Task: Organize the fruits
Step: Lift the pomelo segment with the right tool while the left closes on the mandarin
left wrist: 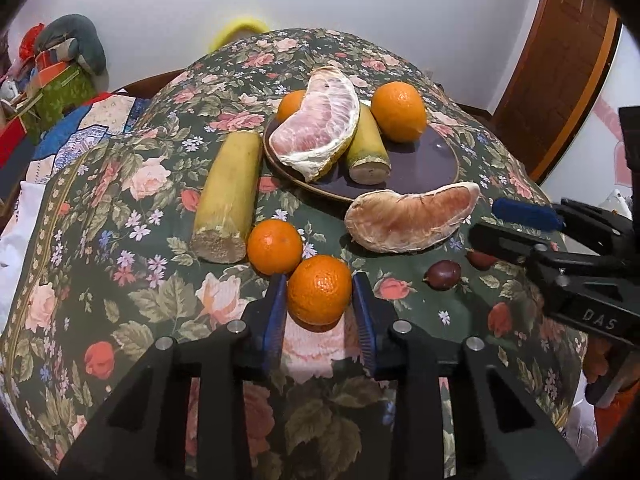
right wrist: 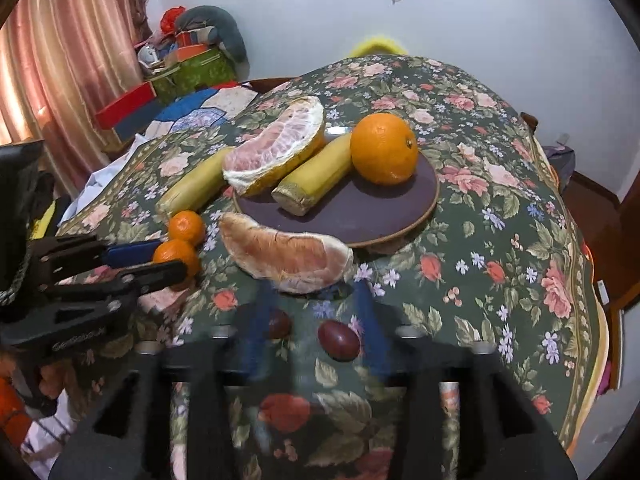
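A dark plate point(left wrist: 432, 160) point(right wrist: 360, 212) holds a pomelo piece point(left wrist: 316, 124) point(right wrist: 276, 148), a cut yellow stalk point(left wrist: 366, 148) point(right wrist: 316, 176) and oranges point(left wrist: 400, 112) point(right wrist: 384, 148). On the floral cloth lie a second pomelo piece point(left wrist: 412, 216) point(right wrist: 288, 252), a longer yellow stalk point(left wrist: 230, 196), two small oranges point(left wrist: 274, 246) point(left wrist: 320, 290) and two dark plums point(left wrist: 442, 274) point(right wrist: 339, 339). My left gripper point(left wrist: 320, 308) has its pads either side of the nearer small orange point(right wrist: 176, 254), touching it on the cloth. My right gripper point(right wrist: 312, 320) is open and blurred, above the plums.
The table edge falls away at the left toward folded cloths point(left wrist: 80, 136) and boxes point(right wrist: 188, 72). A wooden door point(left wrist: 560, 68) stands at the right. The right gripper body point(left wrist: 560, 256) reaches in near the second pomelo piece.
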The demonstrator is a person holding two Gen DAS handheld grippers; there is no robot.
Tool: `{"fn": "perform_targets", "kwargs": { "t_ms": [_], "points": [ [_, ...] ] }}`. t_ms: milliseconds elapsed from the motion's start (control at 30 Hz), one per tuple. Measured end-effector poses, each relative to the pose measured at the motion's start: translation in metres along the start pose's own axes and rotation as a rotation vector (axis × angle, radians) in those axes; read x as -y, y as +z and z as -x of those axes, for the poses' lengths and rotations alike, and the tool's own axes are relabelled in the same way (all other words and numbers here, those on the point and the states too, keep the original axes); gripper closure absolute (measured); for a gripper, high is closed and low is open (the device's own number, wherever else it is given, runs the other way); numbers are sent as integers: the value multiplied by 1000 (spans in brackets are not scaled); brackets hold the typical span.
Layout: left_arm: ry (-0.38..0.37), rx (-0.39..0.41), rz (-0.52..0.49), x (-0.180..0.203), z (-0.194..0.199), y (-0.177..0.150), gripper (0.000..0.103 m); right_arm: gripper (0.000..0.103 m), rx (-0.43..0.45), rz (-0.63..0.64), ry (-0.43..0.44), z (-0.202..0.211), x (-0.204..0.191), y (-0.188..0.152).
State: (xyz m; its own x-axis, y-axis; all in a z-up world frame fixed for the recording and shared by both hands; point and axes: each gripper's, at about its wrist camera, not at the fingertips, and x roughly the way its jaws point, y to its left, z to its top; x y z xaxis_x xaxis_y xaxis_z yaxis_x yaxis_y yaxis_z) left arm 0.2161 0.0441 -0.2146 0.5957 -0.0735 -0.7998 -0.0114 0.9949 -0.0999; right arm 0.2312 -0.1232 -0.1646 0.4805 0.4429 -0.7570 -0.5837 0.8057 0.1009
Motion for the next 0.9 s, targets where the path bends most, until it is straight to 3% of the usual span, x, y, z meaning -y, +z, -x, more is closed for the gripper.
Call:
{"fn": "perform_targets", "kwargs": {
  "t_ms": [300,367,533,633,900],
  "points": [
    [-11,4,4,-5,2,-5,70,53,-24,-97,49,-28,12,16],
    [-12,5,2,-6,3,-5,70,66,-27,-102,82,-29,11,15],
    [-11,4,5,-5,2,-4,70,82,-5,-49,79,-16,3,10],
    [-10,3,9,-4,3,-5,70,87,1,-27,91,-8,1,5],
    [-11,-1,-11,6,9,-9,70,90,52,-1,19,26,2,-5]
  ]
}}
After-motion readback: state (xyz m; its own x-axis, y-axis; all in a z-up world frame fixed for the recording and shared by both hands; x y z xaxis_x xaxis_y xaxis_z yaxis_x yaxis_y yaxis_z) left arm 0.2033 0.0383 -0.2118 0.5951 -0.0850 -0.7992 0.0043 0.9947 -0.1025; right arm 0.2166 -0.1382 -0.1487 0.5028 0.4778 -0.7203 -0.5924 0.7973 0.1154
